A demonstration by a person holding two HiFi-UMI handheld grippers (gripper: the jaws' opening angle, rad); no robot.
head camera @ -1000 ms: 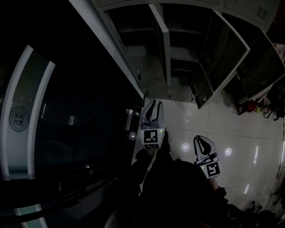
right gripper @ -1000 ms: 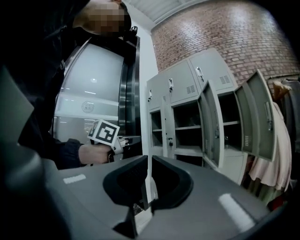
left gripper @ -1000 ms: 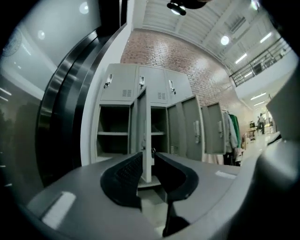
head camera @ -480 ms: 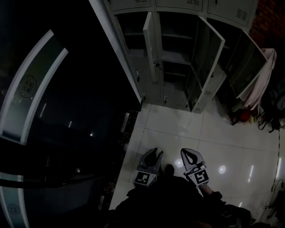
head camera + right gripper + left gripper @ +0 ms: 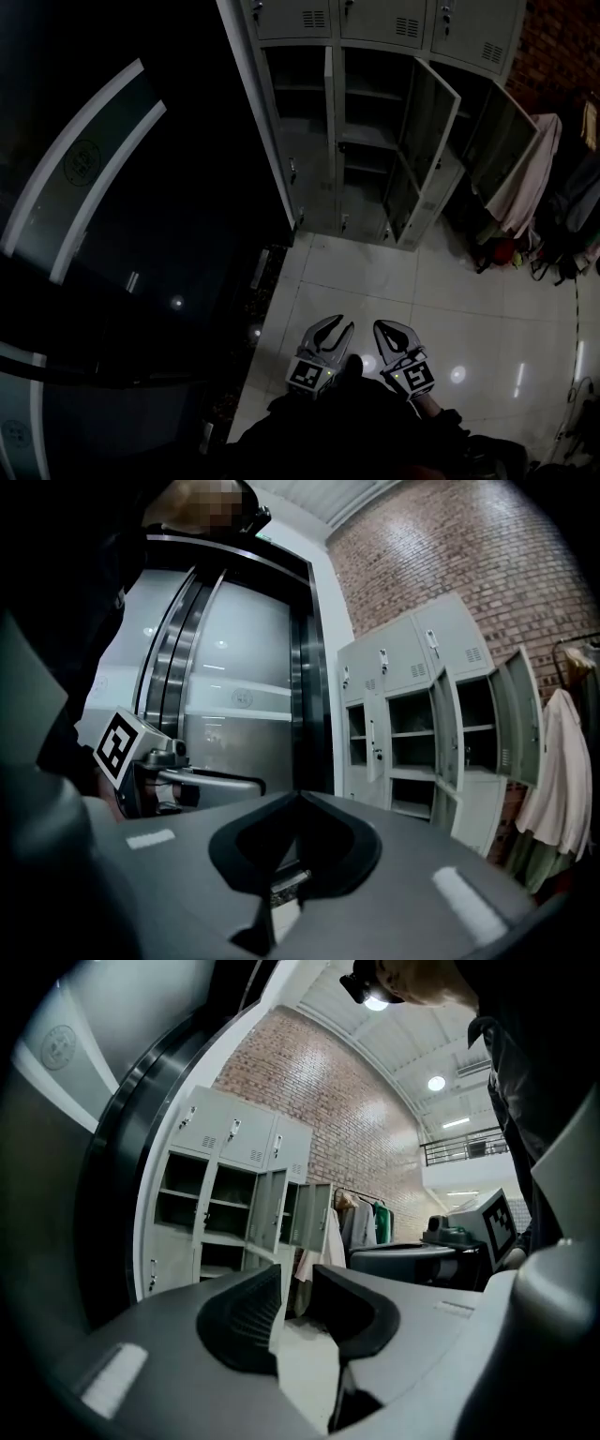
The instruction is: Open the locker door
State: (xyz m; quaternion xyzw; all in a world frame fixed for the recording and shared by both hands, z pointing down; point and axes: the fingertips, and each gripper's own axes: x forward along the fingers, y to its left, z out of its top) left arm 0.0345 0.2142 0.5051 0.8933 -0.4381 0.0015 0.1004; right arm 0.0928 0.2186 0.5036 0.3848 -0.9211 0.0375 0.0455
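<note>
A locker area in a large, hall-like building: a bank of grey metal lockers [image 5: 380,21] stands against a bare brick wall [image 5: 450,564] on a glossy tiled floor [image 5: 469,309]. Coats [image 5: 553,771] hang beside them, steel lift doors [image 5: 234,714] adjoin, and a railed gallery [image 5: 464,1146] runs under the high lit ceiling.

Dim head view — fisheye edges, floor glare

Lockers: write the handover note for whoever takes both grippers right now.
Left gripper: open, jaws have just been closing a little, nothing between them.
Right gripper: shut, empty.
Both hang over the floor, well short of the lockers.
Done: three middle-row doors stand open.
To do: top-row doors are shut; if one is wanted, step up to it first.
</note>
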